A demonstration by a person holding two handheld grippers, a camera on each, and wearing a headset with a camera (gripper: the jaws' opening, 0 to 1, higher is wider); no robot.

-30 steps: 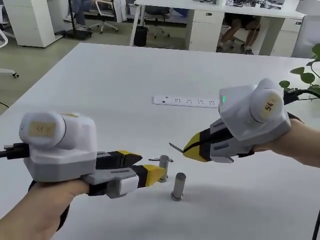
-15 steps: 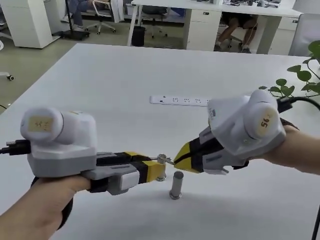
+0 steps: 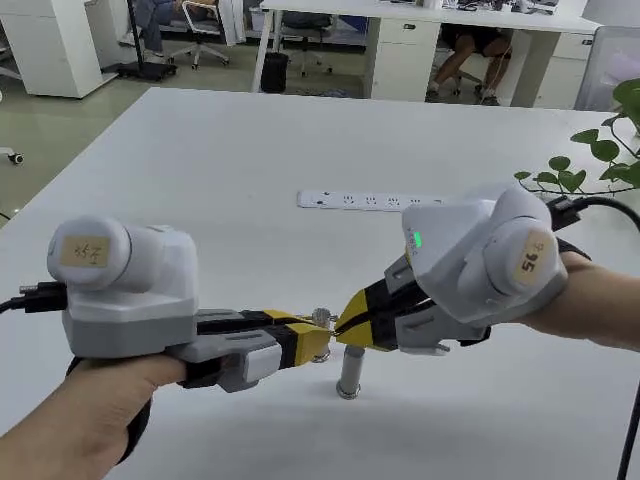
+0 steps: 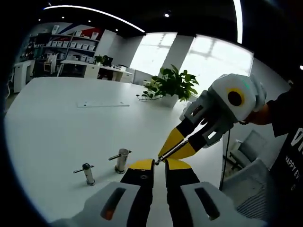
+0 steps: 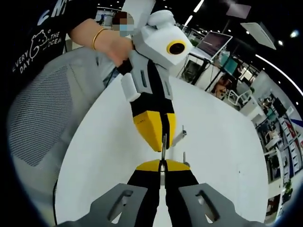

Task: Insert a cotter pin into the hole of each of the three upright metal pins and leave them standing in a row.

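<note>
Left gripper (image 3: pixel 320 342) and right gripper (image 3: pixel 343 326) white-grey with yellow-black tips; metal pin (image 3: pixel 349 372) silver; cotter pin (image 5: pixel 163 142) dark grey; table (image 3: pixel 250 170) white.

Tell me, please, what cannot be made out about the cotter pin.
Head view: the metal pin's hole, hidden where the left tool and right tool meet.
Right gripper view: the cotter pin's far end, lost against the left tool's jaws.
Left gripper view: what the left tool clamps, hidden by its own jaws.

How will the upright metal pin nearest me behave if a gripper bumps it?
It probably tips easily: the metal pin is tall and narrow on a small foot and stands free on the smooth white table. Once down, its round body would likely roll. It looks like solid steel, so it is probably stiff and heavy for its size.
</note>
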